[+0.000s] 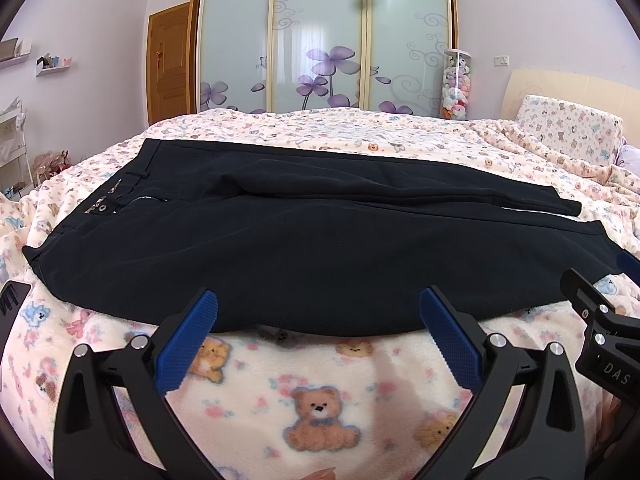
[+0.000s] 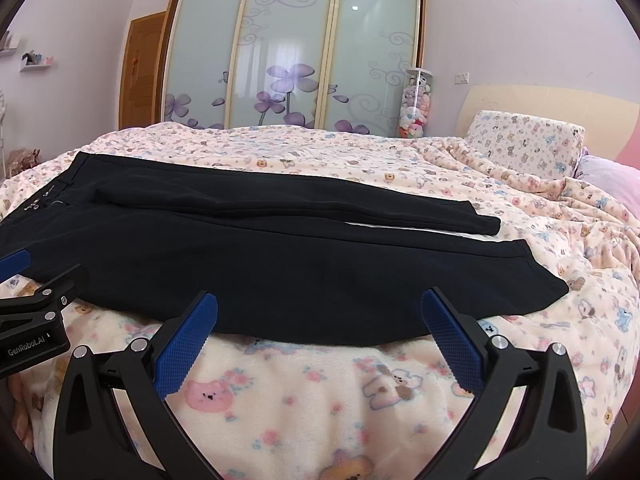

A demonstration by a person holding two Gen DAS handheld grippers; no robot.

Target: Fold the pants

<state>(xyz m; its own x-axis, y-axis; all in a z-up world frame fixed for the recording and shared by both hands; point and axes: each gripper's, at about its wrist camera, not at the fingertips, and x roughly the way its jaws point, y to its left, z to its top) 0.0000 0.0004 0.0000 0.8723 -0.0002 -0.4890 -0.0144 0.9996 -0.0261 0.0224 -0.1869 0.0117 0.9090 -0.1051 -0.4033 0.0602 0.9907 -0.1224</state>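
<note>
Dark navy pants (image 1: 320, 248) lie flat across the bed, waistband at the left, legs running right; they also show in the right wrist view (image 2: 280, 264). The far leg lies slightly apart from the near leg at the cuffs. My left gripper (image 1: 318, 320) is open, its blue pads at the near edge of the pants, holding nothing. My right gripper (image 2: 320, 320) is open at the near edge further right, toward the cuffs. Each gripper shows at the side of the other's view.
The pants rest on a pink bear-print blanket (image 1: 320, 400) covering the bed. A matching pillow (image 2: 524, 144) sits at the right. A sliding wardrobe (image 1: 320, 36) with flower glass stands behind the bed. A tube of plush toys (image 2: 414, 104) stands by it.
</note>
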